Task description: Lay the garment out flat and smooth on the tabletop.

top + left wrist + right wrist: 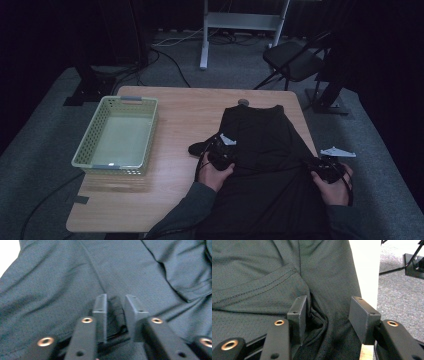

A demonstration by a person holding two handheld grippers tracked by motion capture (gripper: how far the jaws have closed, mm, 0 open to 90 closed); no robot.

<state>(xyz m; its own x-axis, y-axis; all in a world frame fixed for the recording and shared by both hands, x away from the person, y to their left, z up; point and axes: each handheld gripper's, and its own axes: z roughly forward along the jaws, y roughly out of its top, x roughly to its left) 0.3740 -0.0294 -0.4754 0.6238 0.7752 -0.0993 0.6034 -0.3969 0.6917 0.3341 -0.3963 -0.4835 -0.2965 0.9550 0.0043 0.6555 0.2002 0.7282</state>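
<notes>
A black garment (265,135) lies flat along the right half of the wooden table (180,115), its lower part hanging over the near edge. My left gripper (221,152) sits at the garment's left edge. In the left gripper view its jaws (116,298) stand close together with a bunched fold of the dark fabric (62,277) pinched between them. At the garment's right edge my right gripper (326,167) is open. In the right gripper view its jaws (328,301) stand wide apart over a fold of the fabric (262,277), beside the table's edge.
A pale green perforated basket (131,100) stands on the table's left side with nothing in it. A small round object (243,102) lies at the far edge above the garment. A folding chair (292,60) and cables stand on the carpet behind.
</notes>
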